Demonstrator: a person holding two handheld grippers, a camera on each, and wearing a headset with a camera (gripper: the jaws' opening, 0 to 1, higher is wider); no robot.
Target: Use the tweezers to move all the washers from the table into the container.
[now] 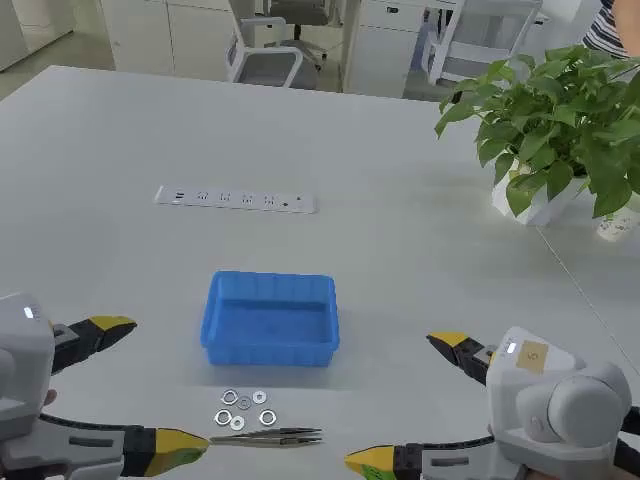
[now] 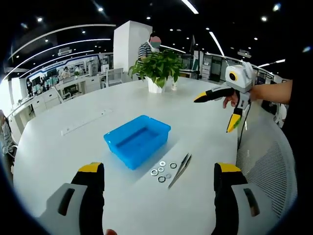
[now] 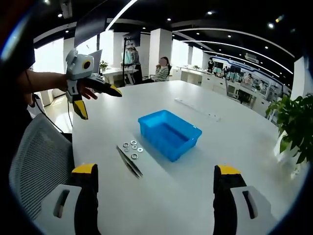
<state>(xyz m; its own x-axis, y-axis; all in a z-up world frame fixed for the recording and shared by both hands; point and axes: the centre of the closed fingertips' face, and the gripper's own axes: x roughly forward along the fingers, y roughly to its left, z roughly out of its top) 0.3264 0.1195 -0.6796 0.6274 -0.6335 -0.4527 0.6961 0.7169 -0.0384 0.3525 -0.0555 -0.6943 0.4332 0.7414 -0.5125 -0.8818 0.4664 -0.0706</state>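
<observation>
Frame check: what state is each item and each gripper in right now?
blue container: upright, empty.
washers: clustered on the table, outside the container.
tweezers: lying flat beside the washers, unheld.
left gripper: open, empty.
right gripper: open, empty.

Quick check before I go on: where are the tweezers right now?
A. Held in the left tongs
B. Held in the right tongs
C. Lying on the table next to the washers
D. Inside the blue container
C: the tweezers lie flat on the table right beside the washers, in front of the blue container, while the left tongs and right tongs are both open and hold nothing.
</observation>
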